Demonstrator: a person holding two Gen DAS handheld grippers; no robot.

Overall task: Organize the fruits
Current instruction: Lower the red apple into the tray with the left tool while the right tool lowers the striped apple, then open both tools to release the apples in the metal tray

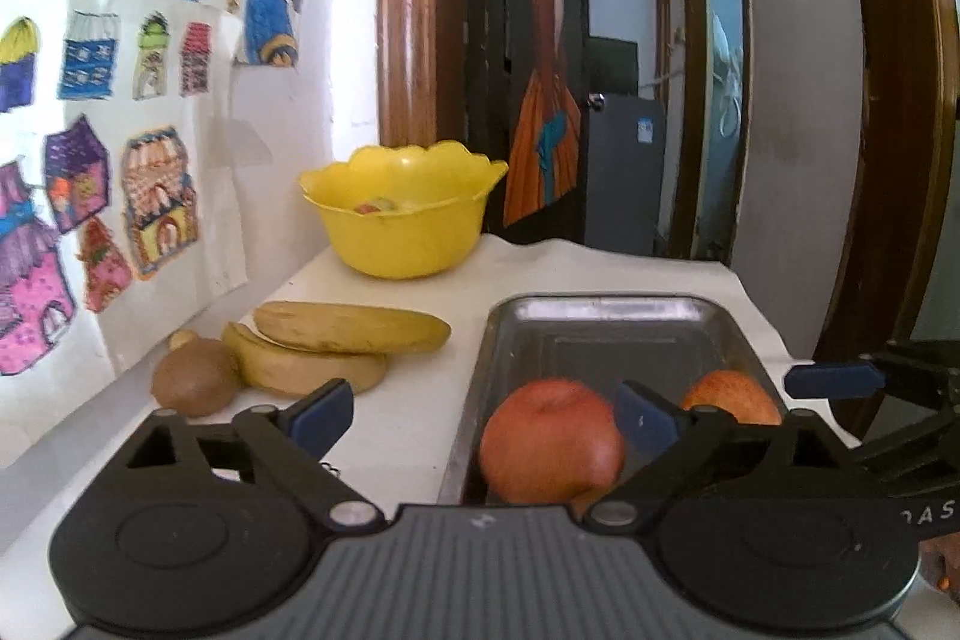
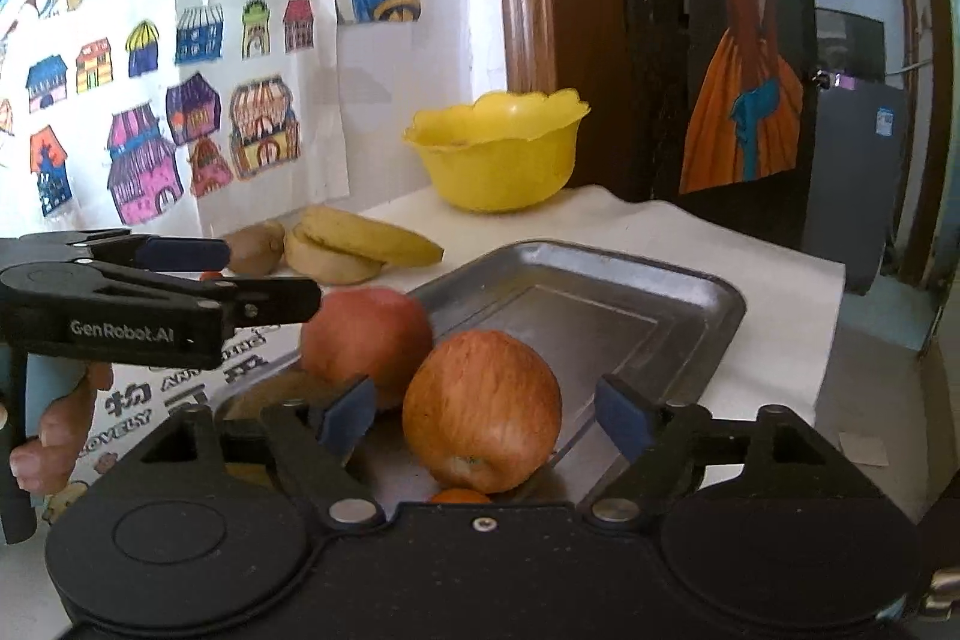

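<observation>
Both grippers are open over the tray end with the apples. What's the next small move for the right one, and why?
Probably ease the right gripper forward and close on the nearer apple. That apple already sits between its open fingers in the metal tray, untouched, while the left gripper faces the other apple.

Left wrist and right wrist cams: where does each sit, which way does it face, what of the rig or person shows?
Left wrist: on the left gripper, facing forward along its open fingers at the metal tray; the right gripper's finger shows at right.
Right wrist: on the right gripper, open around an apple; the left gripper and a hand show at left.
Shared: tray, two apples, bananas, kiwi, yellow bowl.
</observation>
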